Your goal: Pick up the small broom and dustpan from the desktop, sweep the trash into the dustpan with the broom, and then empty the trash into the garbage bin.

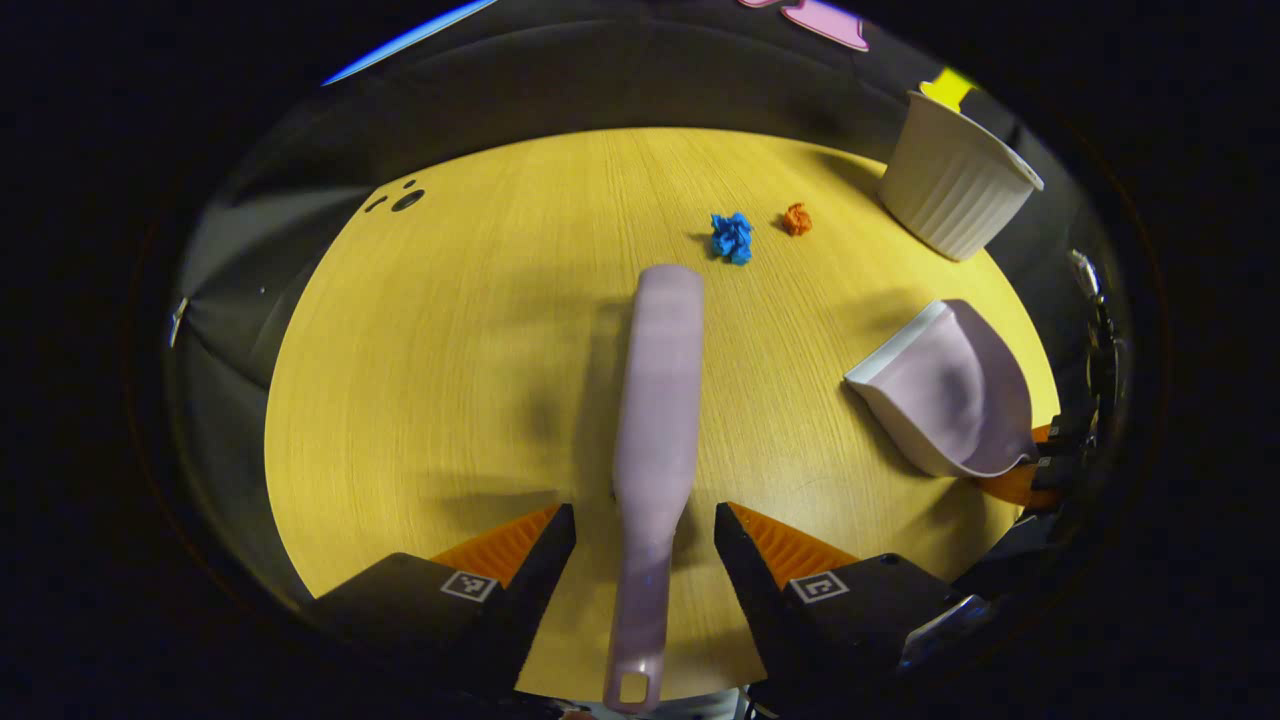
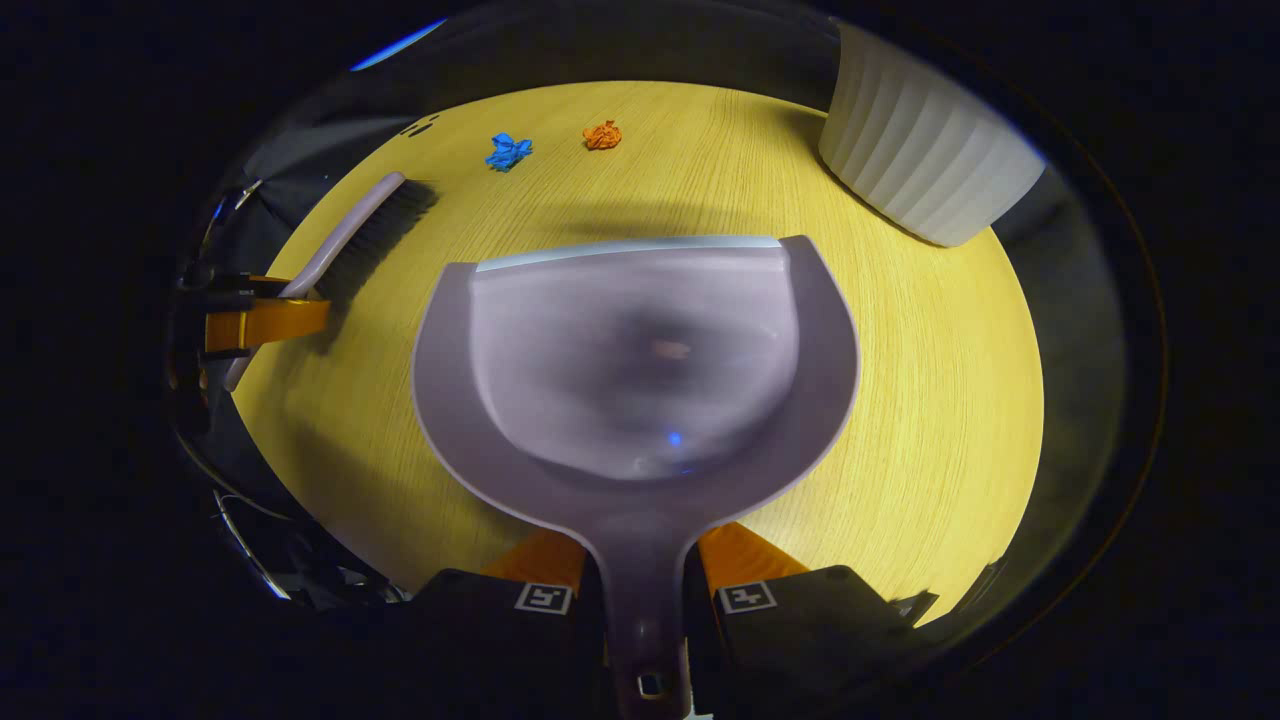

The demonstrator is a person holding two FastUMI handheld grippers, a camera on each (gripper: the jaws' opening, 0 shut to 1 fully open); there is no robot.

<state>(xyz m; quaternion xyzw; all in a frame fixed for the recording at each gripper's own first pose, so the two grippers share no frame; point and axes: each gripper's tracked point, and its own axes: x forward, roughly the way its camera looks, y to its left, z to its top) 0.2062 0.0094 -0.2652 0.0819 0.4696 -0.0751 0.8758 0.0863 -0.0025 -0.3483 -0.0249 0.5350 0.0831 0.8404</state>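
Wood-grain desktop (image 1: 420, 400), white ribbed garbage bin (image 1: 955, 185) at edge

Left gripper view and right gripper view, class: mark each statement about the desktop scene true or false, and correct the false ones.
1. The dustpan holds trash. False: it is empty.
2. Two crumpled scraps, the blue scrap and the orange scrap, lie on the table. True.
3. The left gripper has its jaws clamped on the broom. False: the jaws stand open either side of its handle.
4. The right gripper grips the dustpan handle. True.
5. The white bin lies tipped over. False: it stands upright.
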